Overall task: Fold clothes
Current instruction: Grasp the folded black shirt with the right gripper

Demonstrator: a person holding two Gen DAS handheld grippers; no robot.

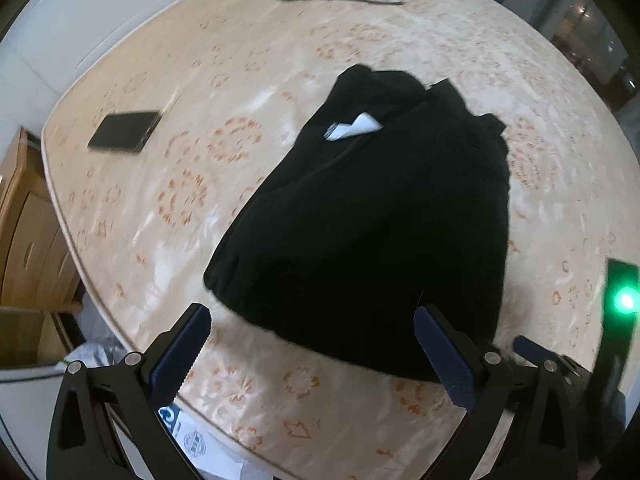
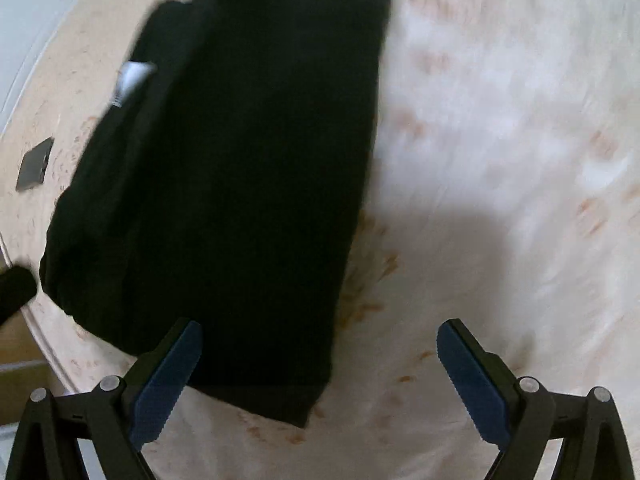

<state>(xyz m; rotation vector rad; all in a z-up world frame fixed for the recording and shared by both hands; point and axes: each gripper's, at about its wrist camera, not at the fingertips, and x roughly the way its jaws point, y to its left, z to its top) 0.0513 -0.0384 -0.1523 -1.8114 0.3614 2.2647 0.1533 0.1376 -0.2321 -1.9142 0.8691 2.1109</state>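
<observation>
Here both the left gripper and right gripper are hovering, jaws spread and gripping nothing, above the black garment lying on the mattress.

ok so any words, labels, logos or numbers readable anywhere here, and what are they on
None can be read.
White tag on the black garment: print too blurred to read.
Blue and white printed sheet below the bed edge, behind the left claw: a round emblem and a logo, both too small to read.
Flat black case on the patterned mattress: no marking visible.
</observation>
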